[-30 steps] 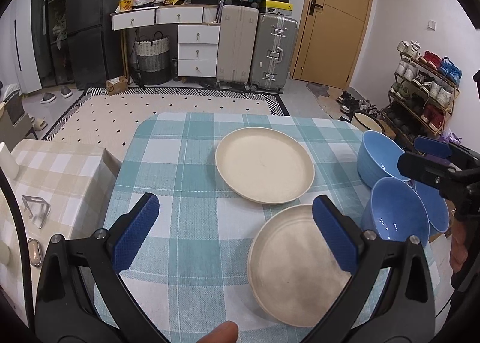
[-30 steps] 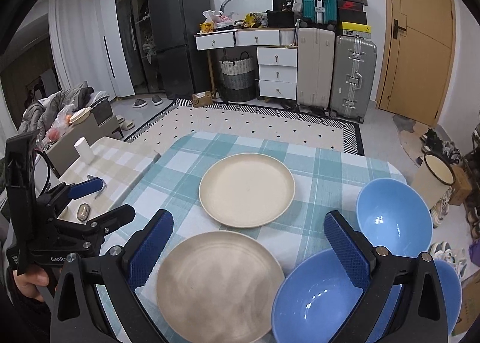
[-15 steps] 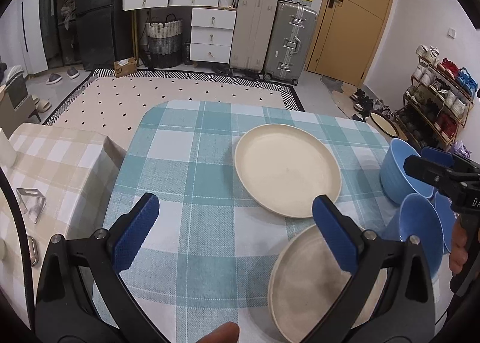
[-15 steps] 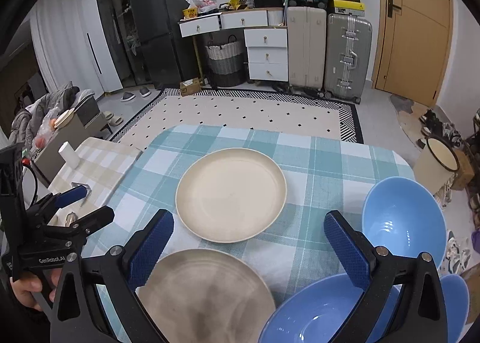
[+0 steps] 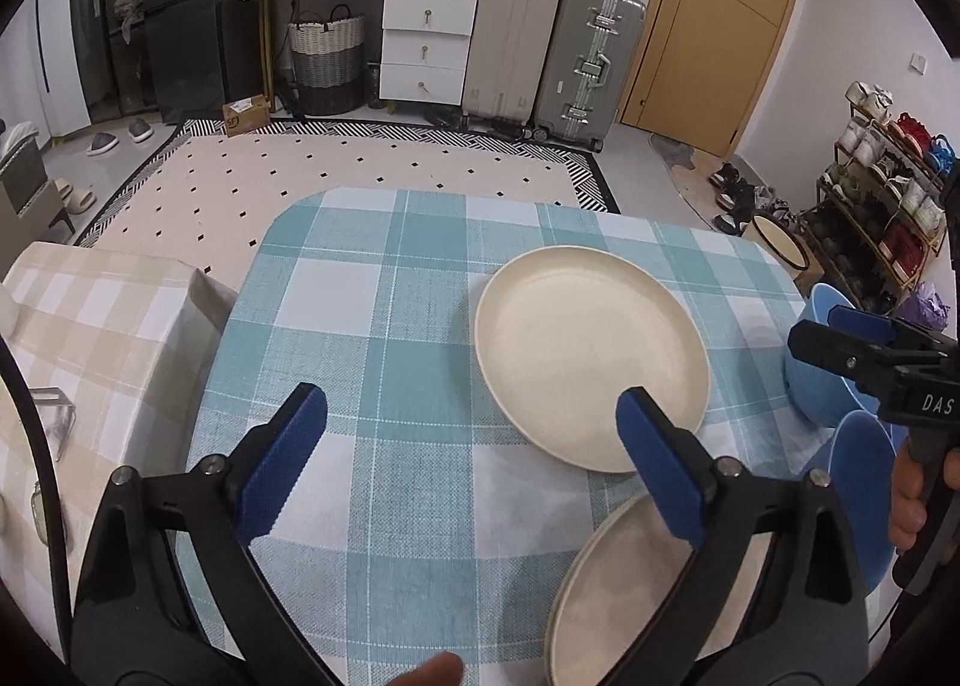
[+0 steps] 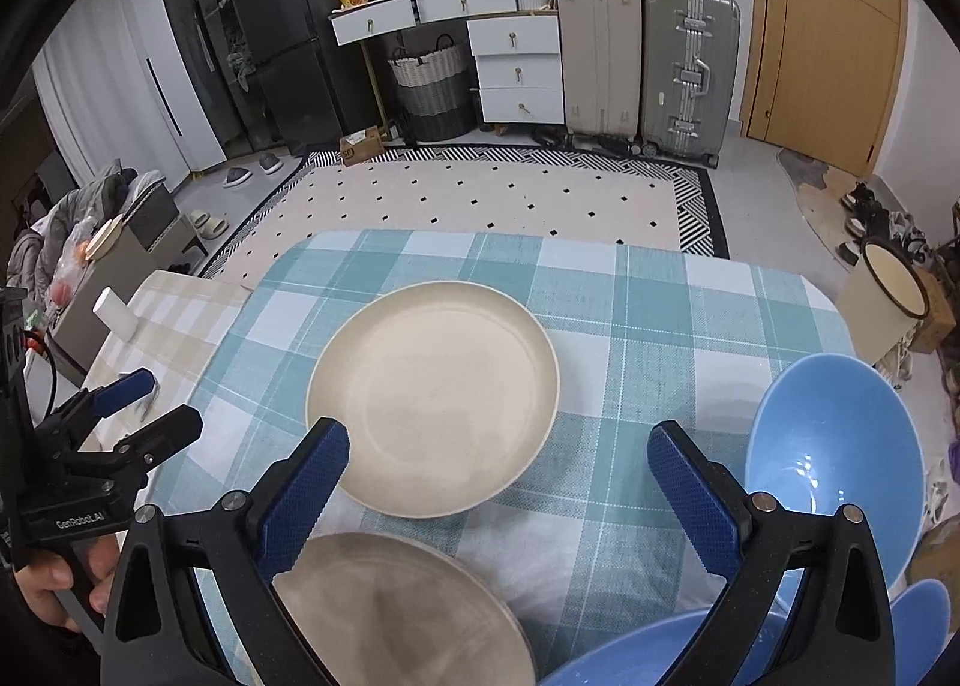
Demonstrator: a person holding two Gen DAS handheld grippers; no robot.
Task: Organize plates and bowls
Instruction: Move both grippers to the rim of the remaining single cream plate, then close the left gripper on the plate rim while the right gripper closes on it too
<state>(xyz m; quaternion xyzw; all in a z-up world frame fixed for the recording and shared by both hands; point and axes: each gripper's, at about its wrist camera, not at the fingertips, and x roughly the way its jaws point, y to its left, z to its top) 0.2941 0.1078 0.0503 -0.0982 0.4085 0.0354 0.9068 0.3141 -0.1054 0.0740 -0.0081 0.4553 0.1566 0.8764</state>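
Hovering over the teal checked tablecloth (image 5: 372, 326), both grippers empty. Left gripper (image 5: 471, 434) has its blue pads spread wide, nothing between them; it sits over bare cloth on the left part of the table, with its right finger overlapping the near plate in view. Right gripper (image 6: 498, 482) is likewise spread wide, holding nothing, above the gap between the two plates and the bowls.

Cream plate (image 6: 432, 404) lies flat near the table centre, toward the far side. Second plate, a duller beige plate (image 6: 390, 608), lies flat at the near edge, just beside the cream one but apart from it, not stacked. Both are upright and show nothing inside.

Blue bowl (image 6: 834, 458) stands at the right edge of the table, open side up. A second blue bowl (image 6: 648, 656) sits at the near right, mostly hidden behind the right gripper's finger; a third blue rim (image 6: 918, 620) peeks out at the near right corner; can't tell whether it touches the others.

In the left wrist view the right gripper (image 5: 870, 350) shows at the right edge, in front of the bowls. The beige checked side table (image 5: 90, 326) stands left of the main table.
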